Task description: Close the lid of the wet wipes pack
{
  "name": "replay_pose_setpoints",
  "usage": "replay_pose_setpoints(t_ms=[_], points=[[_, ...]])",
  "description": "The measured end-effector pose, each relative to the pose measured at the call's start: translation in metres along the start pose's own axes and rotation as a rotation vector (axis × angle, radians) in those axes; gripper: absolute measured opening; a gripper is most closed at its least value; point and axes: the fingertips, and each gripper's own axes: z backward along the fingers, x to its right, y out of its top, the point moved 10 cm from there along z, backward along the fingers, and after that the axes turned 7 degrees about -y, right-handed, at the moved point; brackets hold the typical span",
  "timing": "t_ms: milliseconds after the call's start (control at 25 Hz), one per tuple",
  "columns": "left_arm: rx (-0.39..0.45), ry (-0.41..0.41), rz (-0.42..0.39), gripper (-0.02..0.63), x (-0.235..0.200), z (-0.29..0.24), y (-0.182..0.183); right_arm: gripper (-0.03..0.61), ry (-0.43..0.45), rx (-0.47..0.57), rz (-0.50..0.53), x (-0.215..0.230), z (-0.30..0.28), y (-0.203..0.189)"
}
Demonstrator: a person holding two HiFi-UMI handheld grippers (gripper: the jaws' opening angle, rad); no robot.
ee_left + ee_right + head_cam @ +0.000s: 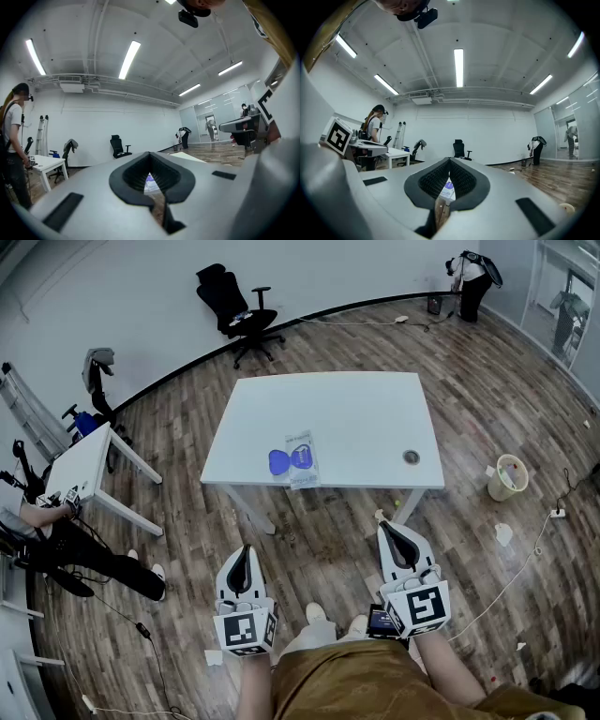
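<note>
Biggest thing first: the wood floor (469, 381) runs everywhere under and ahead of the fingers. The white table (356, 418) sits straight ahead of both sets of fingertips, well apart from them. Its near edge is still a good stretch beyond the tips. A black office chair (239, 315) stands far past the table, and a smaller white side table (84, 465) is off to the outside of the left fingers.

Left gripper (246, 551) and right gripper (388, 527) are both held low by the person's lap, tips pointing at the table. In its own view, the left gripper (150, 153) is closed tip to tip, clamped on nothing but itself. It's the same story for the right gripper (450, 160): its jaws are together and gripping only each other.

A pale bin (507, 476) stands on the floor, ahead of and outside the right fingers.

The wet wipes pack (302, 460) lies flat on the table near its front edge. It's ahead of the fingertips and between the two grippers, a bit more toward the left one. Both gripper cameras catch it through the hollow behind the closed tips (151, 183) (447, 190). Its blue lid (279, 462) is flipped open, lying on the pack's left-gripper side — so not shut yet.

A small round grommet (411, 457) sits in the tabletop ahead of the right fingers.
</note>
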Motion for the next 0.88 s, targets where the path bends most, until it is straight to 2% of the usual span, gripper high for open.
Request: replay_pose_setpoints(t_ms=[440, 880], points=[[-0.010, -0.004, 0.008, -0.005, -0.009, -0.022, -0.004, 0.006, 0.003, -0.022, -0.004, 0.004, -0.028, -0.007], [-0.012, -0.030, 0.042, -0.005, -0.055, -0.075, -0.016, 0.006, -0.027, -0.050, 0.002, -0.006, -0.090, -0.009]])
